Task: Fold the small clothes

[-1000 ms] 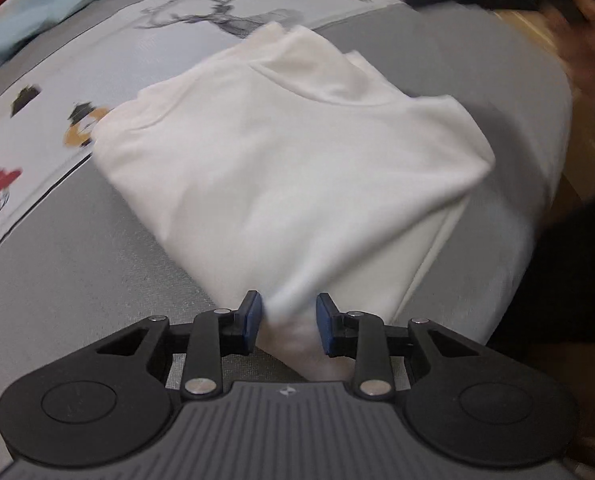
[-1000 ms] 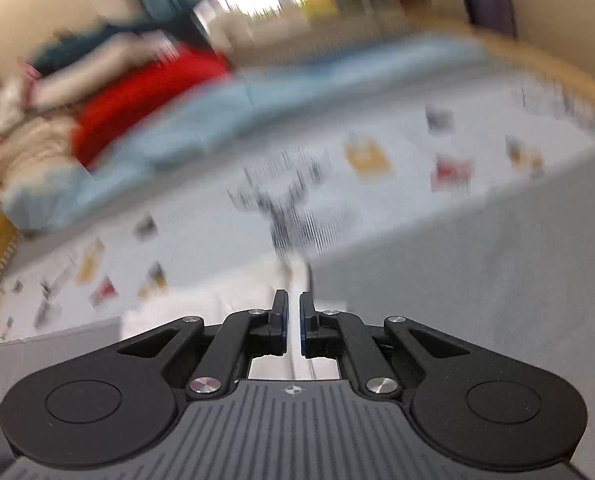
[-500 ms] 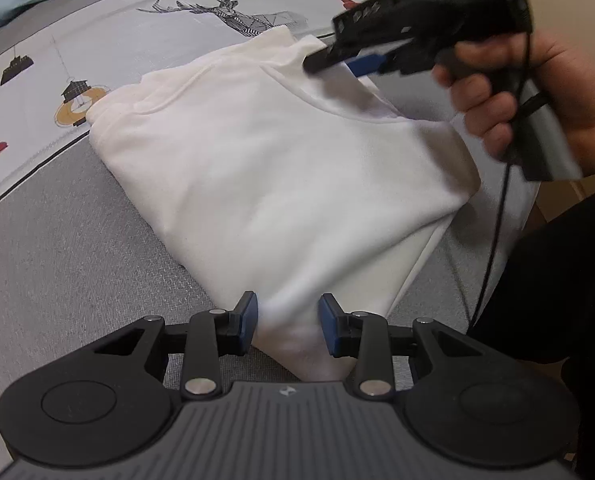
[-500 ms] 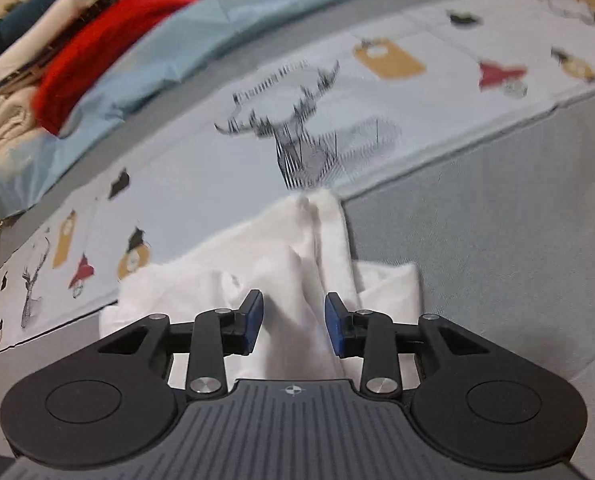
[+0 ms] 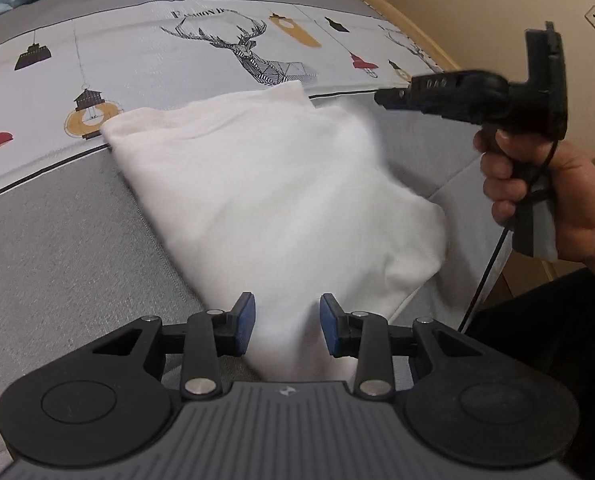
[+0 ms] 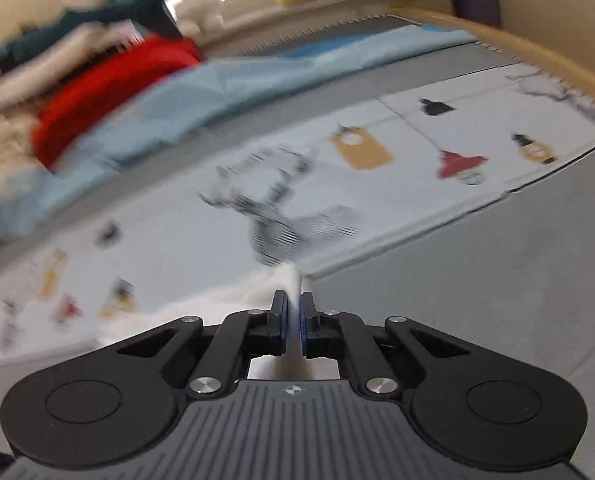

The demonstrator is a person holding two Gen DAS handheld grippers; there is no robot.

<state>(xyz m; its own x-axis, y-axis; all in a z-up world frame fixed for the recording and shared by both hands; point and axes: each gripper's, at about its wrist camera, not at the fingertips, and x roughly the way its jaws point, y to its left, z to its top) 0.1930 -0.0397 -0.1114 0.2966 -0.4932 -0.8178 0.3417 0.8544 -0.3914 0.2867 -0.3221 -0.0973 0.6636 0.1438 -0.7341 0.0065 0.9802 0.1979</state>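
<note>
Blue-padded fingers [image 5: 244,322] of the left gripper [image 5: 285,322] spread part-way, with the near corner of a folded white garment [image 5: 273,196] bunched between them; cannot tell whether the pads press on the cloth. Lying across the grey bedspread [image 5: 57,248], the garment's far edge reaching a printed panel with a deer [image 5: 253,52] and hanging lamps. Further right, the right gripper [image 5: 381,98] held by a hand [image 5: 557,196] above the garment's far right edge. In the right wrist view, the 2 jaws closing to a narrow gap on a thin fold of white cloth. Beyond, blurred: a pale blue sheet [image 6: 225,92] and a red garment [image 6: 109,92].
</note>
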